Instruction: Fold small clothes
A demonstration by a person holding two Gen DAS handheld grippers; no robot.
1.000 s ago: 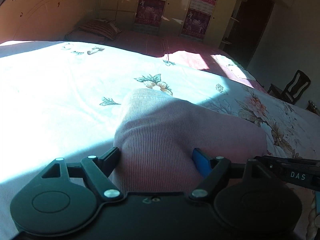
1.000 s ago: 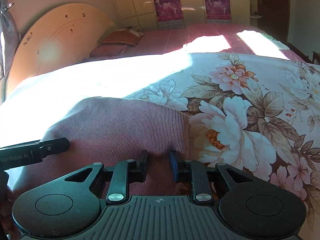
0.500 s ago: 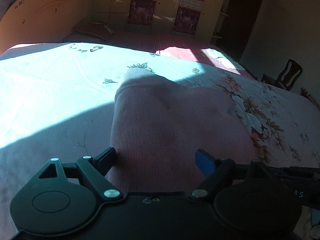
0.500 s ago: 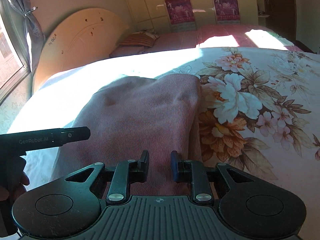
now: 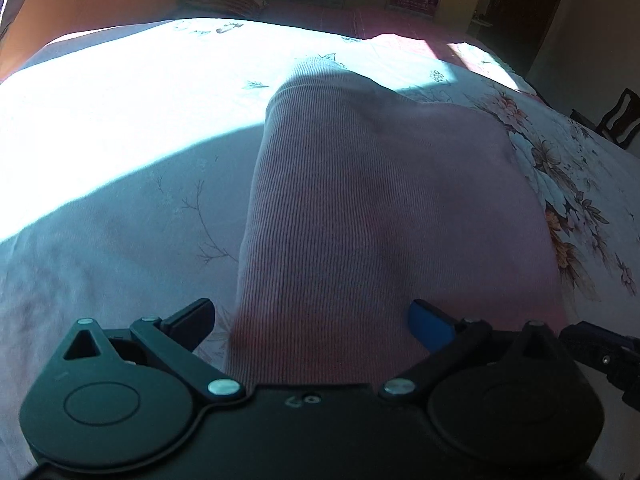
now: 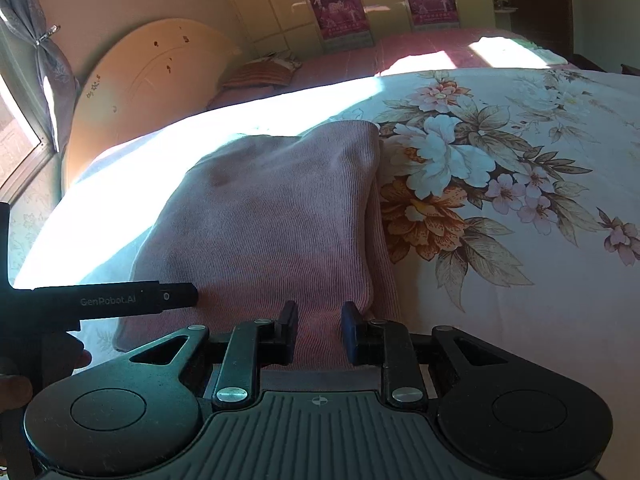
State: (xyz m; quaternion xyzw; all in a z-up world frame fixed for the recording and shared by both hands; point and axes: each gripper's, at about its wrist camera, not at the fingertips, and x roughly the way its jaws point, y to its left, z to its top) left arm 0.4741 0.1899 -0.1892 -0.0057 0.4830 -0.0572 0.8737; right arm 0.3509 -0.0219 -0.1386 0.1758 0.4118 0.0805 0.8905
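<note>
A floral bedspread [image 6: 500, 184] is lying across the frame, sunlight falling on its upper left. A curved headboard [image 6: 148, 92] is leaning at upper left, a striped pillow [image 6: 260, 74] beside it. Two red posters [image 6: 336, 4] are hanging along the top.

Twin close downward wrist views

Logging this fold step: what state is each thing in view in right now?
Pink ribbed knit garment: folded, flat on floral bedsheet.
Left tongs: wide open, just opened, straddling the garment's near edge without pressing.
Right tongs: narrowly parted, garment's edge between them; grip unclear.
</note>
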